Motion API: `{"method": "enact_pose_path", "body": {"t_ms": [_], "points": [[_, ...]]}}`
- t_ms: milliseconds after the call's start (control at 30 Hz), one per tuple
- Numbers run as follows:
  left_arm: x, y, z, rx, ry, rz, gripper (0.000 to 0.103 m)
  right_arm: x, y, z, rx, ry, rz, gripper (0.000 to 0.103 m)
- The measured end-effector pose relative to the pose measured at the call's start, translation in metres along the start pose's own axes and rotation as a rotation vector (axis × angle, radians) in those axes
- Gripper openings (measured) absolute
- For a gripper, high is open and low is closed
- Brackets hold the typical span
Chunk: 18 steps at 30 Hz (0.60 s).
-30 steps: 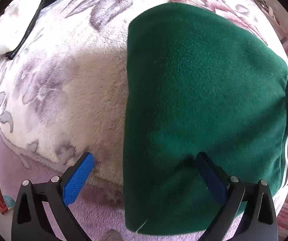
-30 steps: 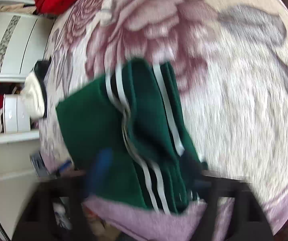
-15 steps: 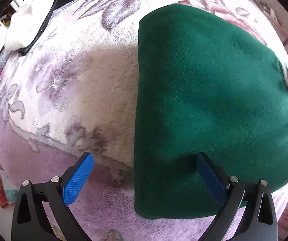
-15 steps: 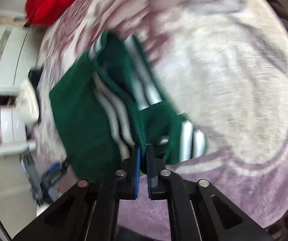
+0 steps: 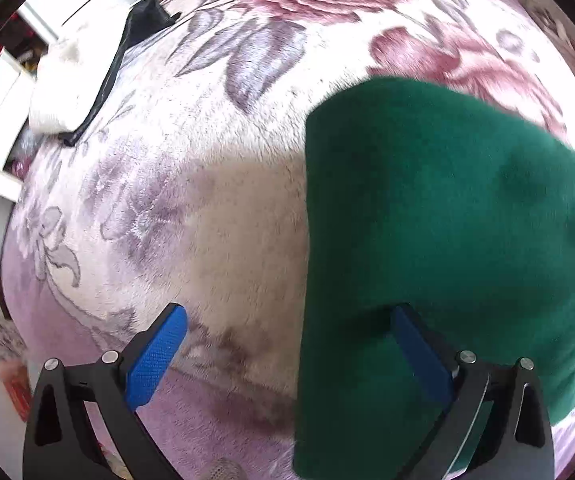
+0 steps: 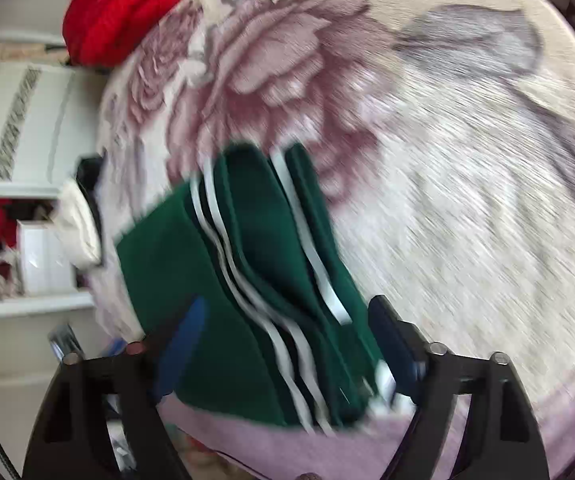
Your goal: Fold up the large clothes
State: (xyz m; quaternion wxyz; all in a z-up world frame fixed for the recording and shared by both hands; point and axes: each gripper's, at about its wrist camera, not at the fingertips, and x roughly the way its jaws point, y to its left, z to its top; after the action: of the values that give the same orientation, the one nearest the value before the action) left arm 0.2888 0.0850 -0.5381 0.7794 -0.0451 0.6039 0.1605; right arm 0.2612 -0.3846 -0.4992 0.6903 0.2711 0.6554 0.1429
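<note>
Lying folded: green garment (image 5: 439, 220) | red bundle (image 6: 123, 8) beyond | both fingers spread, empty, right opening

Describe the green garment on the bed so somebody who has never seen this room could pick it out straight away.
Start with the big plush floral blanket with pink roses that covers the bed. Near its lilac border lies a folded dark green fleece garment in a roughly rectangular stack. White stripes run along its layered edge, unlike the plain red bundle at the far end and the cream and black garment at the side.
</note>
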Motion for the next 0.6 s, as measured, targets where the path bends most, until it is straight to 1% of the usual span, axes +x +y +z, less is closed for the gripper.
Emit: {"method": "enact_pose_path", "body": {"t_ms": [100,133,167,200,233,267,300,367,400,467,500,567,600], "points": [[-0.001,0.006,0.007,-0.039,-0.006,0.0,0.103,0.042,0.021,0.041,-0.006,0.039,0.1,0.086],[0.001,0.007,0.009,-0.044,-0.007,0.003,0.103,0.058,0.027,0.047,-0.017,0.057,0.115,0.086],[0.002,0.008,0.01,-0.047,-0.007,0.005,0.103,0.069,0.027,0.053,-0.022,0.06,0.107,0.085],[0.001,0.008,0.01,-0.048,-0.009,0.008,0.103,0.08,0.03,0.059,-0.028,0.078,0.085,0.072],[0.0,0.007,0.009,-0.045,-0.01,0.012,0.103,0.092,0.033,0.06,-0.041,0.109,0.081,0.046],[0.0,0.007,0.009,-0.041,-0.011,0.013,0.103,0.1,0.039,0.059,-0.033,0.143,0.07,0.003],[-0.001,0.007,0.008,-0.038,-0.013,0.016,0.103,0.1,0.044,0.058,-0.01,0.137,0.037,0.003],[-0.004,0.008,0.007,-0.034,-0.019,0.025,0.103,0.085,0.058,0.055,0.016,0.071,0.01,0.003],[-0.006,0.009,0.007,-0.036,-0.02,0.024,0.103,0.071,0.066,0.053,0.017,0.029,0.01,0.002],[-0.009,0.011,0.007,-0.046,-0.02,0.005,0.103,0.042,0.075,0.053,0.035,-0.047,0.039,0.002],[-0.009,0.011,0.007,-0.047,-0.017,-0.012,0.103,0.026,0.081,0.056,0.019,-0.101,0.025,0.002],[-0.007,0.008,0.007,-0.04,-0.019,-0.041,0.103,0.01,0.088,0.064,-0.049,-0.171,-0.051,0.002],[-0.004,0.006,0.008,-0.038,-0.022,-0.049,0.103,0.012,0.084,0.066,-0.055,-0.161,-0.089,0.002]]}}
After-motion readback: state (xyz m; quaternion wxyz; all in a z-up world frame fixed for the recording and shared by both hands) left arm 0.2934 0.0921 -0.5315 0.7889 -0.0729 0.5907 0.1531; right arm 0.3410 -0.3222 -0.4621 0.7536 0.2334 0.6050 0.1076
